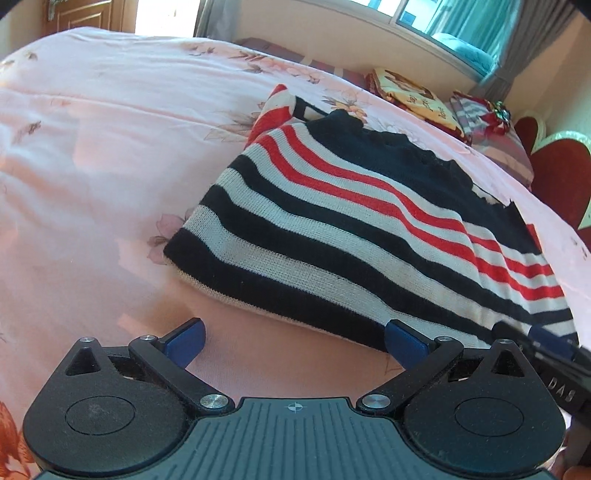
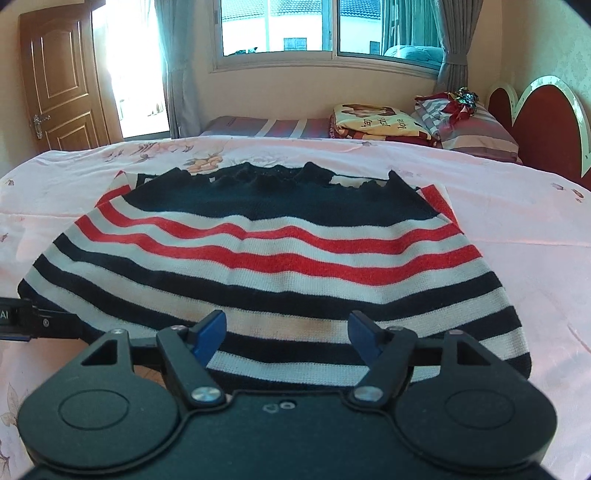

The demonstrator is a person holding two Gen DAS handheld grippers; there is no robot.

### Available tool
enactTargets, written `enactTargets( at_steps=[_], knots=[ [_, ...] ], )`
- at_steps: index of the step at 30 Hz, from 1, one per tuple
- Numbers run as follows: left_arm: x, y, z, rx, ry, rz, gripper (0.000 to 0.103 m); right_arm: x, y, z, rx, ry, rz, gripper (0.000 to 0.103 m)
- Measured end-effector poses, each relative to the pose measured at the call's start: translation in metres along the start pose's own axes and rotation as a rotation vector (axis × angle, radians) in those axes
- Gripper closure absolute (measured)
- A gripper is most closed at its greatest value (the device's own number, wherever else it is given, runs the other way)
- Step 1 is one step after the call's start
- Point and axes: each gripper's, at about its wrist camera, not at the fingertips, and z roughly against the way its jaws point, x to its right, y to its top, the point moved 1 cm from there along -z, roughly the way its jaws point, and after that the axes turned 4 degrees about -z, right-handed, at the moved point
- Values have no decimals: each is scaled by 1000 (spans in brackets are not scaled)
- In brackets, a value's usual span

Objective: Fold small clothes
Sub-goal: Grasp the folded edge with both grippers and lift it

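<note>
A striped knit garment (image 1: 369, 221) in navy, white and red lies folded on the pink bedspread (image 1: 92, 166). In the right wrist view the garment (image 2: 273, 258) fills the middle, navy scalloped edge at the far side. My left gripper (image 1: 293, 341) is open and empty, at the garment's near left corner, its right finger against the near edge. My right gripper (image 2: 288, 336) is open and empty, over the garment's near edge. The right gripper's tip also shows in the left wrist view (image 1: 546, 343), and the left gripper shows in the right wrist view (image 2: 22, 319).
Folded blankets (image 2: 380, 120) and a striped pillow (image 2: 476, 129) lie at the far side of the bed. A red headboard (image 2: 546, 125) stands at the right. A wooden door (image 2: 55, 77) and a window (image 2: 325, 29) are beyond the bed.
</note>
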Motion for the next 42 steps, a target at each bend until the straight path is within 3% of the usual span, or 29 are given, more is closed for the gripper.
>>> enactTargets(
  at_steps=[3,10,13,16,18,19,21,27,30,36,42],
  knots=[
    [-1,5,-5,16,-39,43,0,-2,-2,-4,-13,1,9,32],
    [-19,20,-22,109,-169,279,1,-3,14,-5,28,11,-5,32],
    [-21,26,-31,142,-198,336,1,-5,23,-10,43,13,-4,33],
    [-19,33,-39,158,-203,331,1,-11,31,-16,59,21,7,33],
    [-17,36,-43,162,-188,307,22,-16,33,-22,64,11,22,33],
    [-17,38,-44,166,-184,298,25,-19,32,-27,63,-16,43,33],
    [-22,39,-47,165,-183,314,42,-22,24,-41,23,-40,71,32],
    [-18,44,-45,182,-158,320,71,-20,16,-42,61,-31,81,29],
    [-2,51,-31,236,-163,251,76,-18,18,-41,60,-20,70,29],
    [61,76,1,315,-251,-35,76,-8,19,-34,78,13,-9,31],
    [145,79,-4,250,-417,-280,77,35,19,-8,119,-20,-142,34]
  ],
)
